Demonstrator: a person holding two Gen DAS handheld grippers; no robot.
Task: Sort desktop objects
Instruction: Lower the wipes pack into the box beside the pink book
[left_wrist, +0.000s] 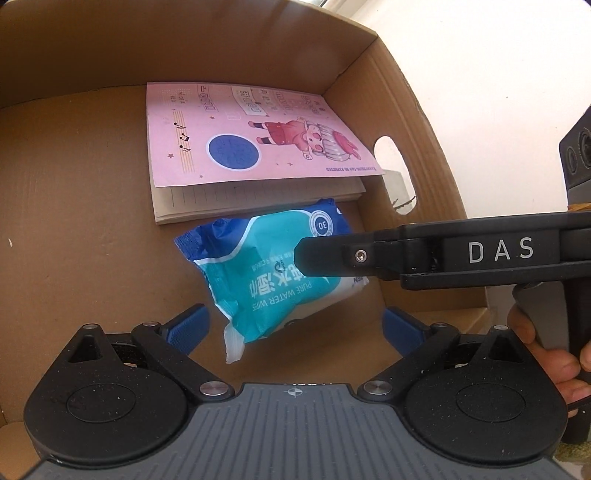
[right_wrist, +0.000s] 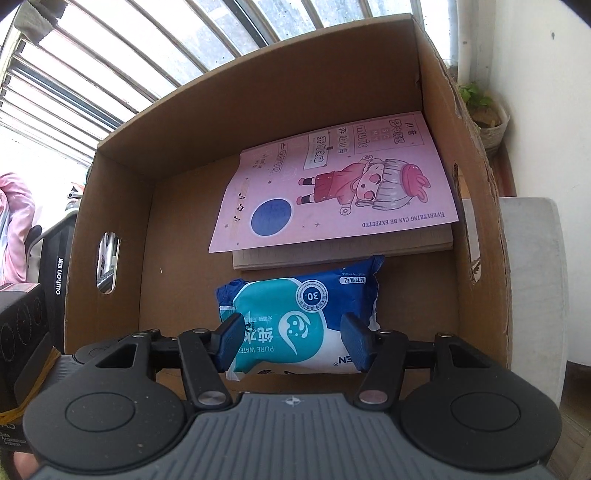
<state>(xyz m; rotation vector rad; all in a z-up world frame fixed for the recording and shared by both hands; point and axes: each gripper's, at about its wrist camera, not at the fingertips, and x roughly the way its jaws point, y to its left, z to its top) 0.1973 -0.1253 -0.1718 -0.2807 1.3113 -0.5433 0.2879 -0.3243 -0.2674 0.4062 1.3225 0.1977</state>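
A blue and teal pack of wet wipes (right_wrist: 306, 317) is held between the pads of my right gripper (right_wrist: 293, 341), low inside an open cardboard box (right_wrist: 122, 206). In the left wrist view the pack (left_wrist: 273, 273) hangs tilted above the box floor, with the right gripper (left_wrist: 317, 258) reaching in from the right. A pink notebook (right_wrist: 332, 188) lies flat at the back right of the box (left_wrist: 74, 221), over a plain pad; it also shows in the left wrist view (left_wrist: 251, 136). My left gripper (left_wrist: 295, 328) is open and empty, just in front of the pack.
The box has hand holes in its side walls (right_wrist: 107, 262) (left_wrist: 395, 173). A black case (right_wrist: 22, 321) stands left of the box. A potted plant (right_wrist: 484, 114) and a white wall are to the right. Barred windows are behind.
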